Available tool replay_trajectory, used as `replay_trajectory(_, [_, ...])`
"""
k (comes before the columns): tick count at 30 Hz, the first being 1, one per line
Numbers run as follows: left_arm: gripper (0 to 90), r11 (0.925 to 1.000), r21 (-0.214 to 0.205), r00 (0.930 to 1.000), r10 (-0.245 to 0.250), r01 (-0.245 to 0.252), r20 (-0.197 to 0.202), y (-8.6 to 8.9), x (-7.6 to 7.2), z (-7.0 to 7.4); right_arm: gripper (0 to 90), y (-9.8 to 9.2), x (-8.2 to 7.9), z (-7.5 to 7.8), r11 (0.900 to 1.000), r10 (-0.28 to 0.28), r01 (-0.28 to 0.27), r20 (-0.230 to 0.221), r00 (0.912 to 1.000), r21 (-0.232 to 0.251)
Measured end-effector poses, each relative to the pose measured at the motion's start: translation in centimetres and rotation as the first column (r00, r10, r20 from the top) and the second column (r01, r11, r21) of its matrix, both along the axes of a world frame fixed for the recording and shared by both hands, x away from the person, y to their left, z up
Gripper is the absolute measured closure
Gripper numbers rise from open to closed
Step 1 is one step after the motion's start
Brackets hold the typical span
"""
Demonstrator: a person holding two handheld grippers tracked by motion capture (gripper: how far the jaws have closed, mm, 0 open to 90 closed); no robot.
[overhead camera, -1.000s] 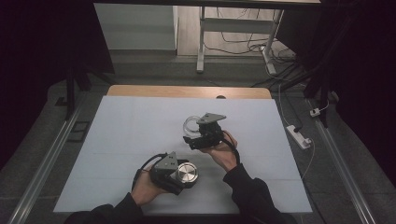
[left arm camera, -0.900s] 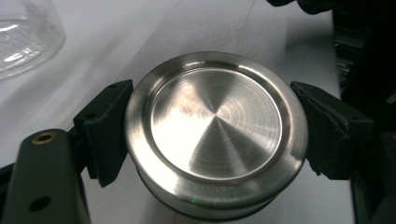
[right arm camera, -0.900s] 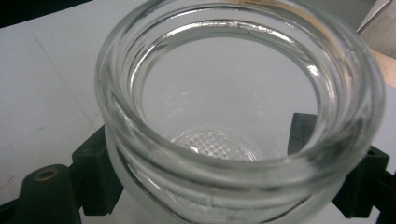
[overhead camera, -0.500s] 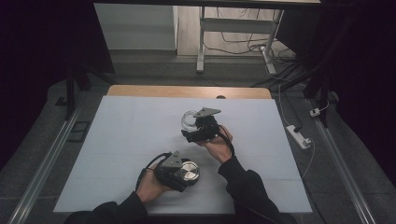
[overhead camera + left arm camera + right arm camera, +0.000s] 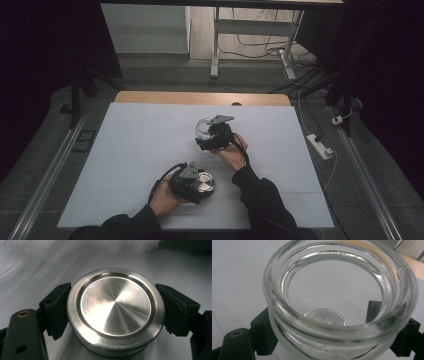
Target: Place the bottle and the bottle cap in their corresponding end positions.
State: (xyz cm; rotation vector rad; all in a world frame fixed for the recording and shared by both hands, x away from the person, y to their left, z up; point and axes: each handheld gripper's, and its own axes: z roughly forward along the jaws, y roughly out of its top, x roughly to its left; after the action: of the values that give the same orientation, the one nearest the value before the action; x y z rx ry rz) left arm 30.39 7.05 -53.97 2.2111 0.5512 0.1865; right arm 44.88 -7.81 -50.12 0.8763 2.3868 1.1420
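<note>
Landmark: the white table [image 5: 125, 165].

Left gripper [image 5: 192, 182] sits near the table's front edge, a bit left of centre, held by the person's left hand [image 5: 165, 197]. Its jaws pinch a round steel lid [image 5: 203, 182] from both sides. In the left gripper view the lid [image 5: 115, 311] lies flat side up, brushed metal w/ a raised rim, one black pad [image 5: 56, 310] pressed on its left edge and another on its right. The lid sits low over the table surface; can't tell if it touches.

Right gripper [image 5: 212, 134] is farther back on the table, approx. mid-depth, right of centre, held by the right hand [image 5: 231, 152]; grey plate on top. Its jaws clamp a clear glass jar [image 5: 202, 128], mouth open. In the right gripper view the jar [image 5: 339, 302] shows a thick threaded rim and a dotted base seen through the glass; the black jaws hug its wall on both sides. Jar looks empty.

Lid and jar are well apart: lid toward the table's front, jar toward its middle. A strip of bare wood [image 5: 200, 98] shows along the table's back edge.
</note>
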Motion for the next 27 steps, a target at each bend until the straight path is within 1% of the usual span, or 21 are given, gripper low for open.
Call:
replay_trajectory(3, [19.3,1.0,0.0,1.0,0.001,-0.001,-0.005,-0.1,0.0,0.0,15.1,0.1,0.1,-0.3,1.0,0.002,-0.002,0.001,1.0,-0.005])
replay_trajectory(4, [19.3,1.0,0.007,1.0,0.001,-0.001,-0.006,-0.1,0.0,0.0,15.1,0.2,0.1,-0.4,1.0,0.004,-0.004,0.001,1.0,-0.008])
replay_trajectory(7, [19.3,0.9993,0.037,1.0,0.007,-0.007,-0.005,-0.1,0.1,-0.1,15.1,0.4,0.2,-0.6,0.9999,0.006,-0.006,-0.002,1.0,-0.016])
replay_trajectory(8, [19.3,0.9987,0.047,0.9998,0.019,-0.019,-0.009,-0.2,0.1,-0.1,15.1,0.5,0.2,-0.7,0.9998,0.009,-0.009,-0.003,1.0,-0.017])
replay_trajectory(10, [19.3,0.9975,0.066,0.9996,0.025,-0.024,-0.013,-0.2,0.2,-0.2,15.1,0.6,0.1,-0.9,0.9997,0.018,-0.018,-0.007,0.9998,-0.016])
replay_trajectory(11, [19.2,0.9974,0.068,0.9995,0.026,-0.025,-0.02,-0.2,0.3,-0.2,15.1,0.6,0.1,-1.0,0.9996,0.019,-0.019,-0.006,0.9998,-0.021])
replay_trajectory(13, [19.2,0.9952,0.096,0.9996,0.022,-0.02,-0.018,-0.3,0.3,-0.2,15.1,0.8,0.1,-1.1,0.9995,0.02,-0.02,-0.009,0.9998,-0.023])
replay_trajectory(14, [19.2,0.9937,0.11,0.9996,0.02,-0.018,-0.018,-0.4,0.3,-0.2,15.0,0.7,0.1,-1.2,0.9996,0.02,-0.02,-0.007,0.9998,-0.02])
replay_trajectory(15, [19.1,0.9937,0.11,0.9996,0.02,-0.018,-0.018,-0.4,0.3,-0.2,15.0,0.7,0.1,-1.2,0.9997,0.018,-0.018,-0.01,0.9998,-0.014])
replay_trajectory(16, [19.1,0.9926,0.12,0.9997,0.019,-0.017,-0.018,-0.5,0.3,-0.3,15.0,0.7,0.1,-1.2,0.9998,0.018,-0.018,-0.013,0.9998,-0.01])
replay_trajectory(18, [19.0,0.9931,0.117,0.9993,0.018,-0.015,-0.032,-0.4,0.4,-0.3,14.8,0.6,0.2,-1.3,0.9998,0.019,-0.019,-0.013,0.9997,0.0])
replay_trajectory(20, [18.9,0.993,0.118,0.9993,0.017,-0.013,-0.033,-0.4,0.4,-0.3,14.7,0.6,0.3,-1.2,0.9998,0.021,-0.021,-0.025,0.9995,-0.006])
replay_trajectory(23, [18.5,0.9934,0.114,0.9991,0.015,-0.011,-0.038,-0.3,0.5,-0.3,13.9,0.7,0.3,-1.1,0.9999,0.008,-0.009,-0.04,0.9992,-0.013])
replay_trajectory(24, [18.2,0.9941,0.108,0.9989,0.019,-0.014,-0.043,-0.4,0.5,-0.3,12.9,0.7,0.3,-1.1,0.9999,0.008,-0.008,-0.045,0.999,-0.007])
replay_trajectory(27, [14.6,0.9962,0.086,0.9973,0.017,-0.011,-0.071,-0.2,0.7,-0.3,8.0,0.4,0.5,-1.0,0.9989,0.023,-0.02,-0.085,0.9961,0.042])
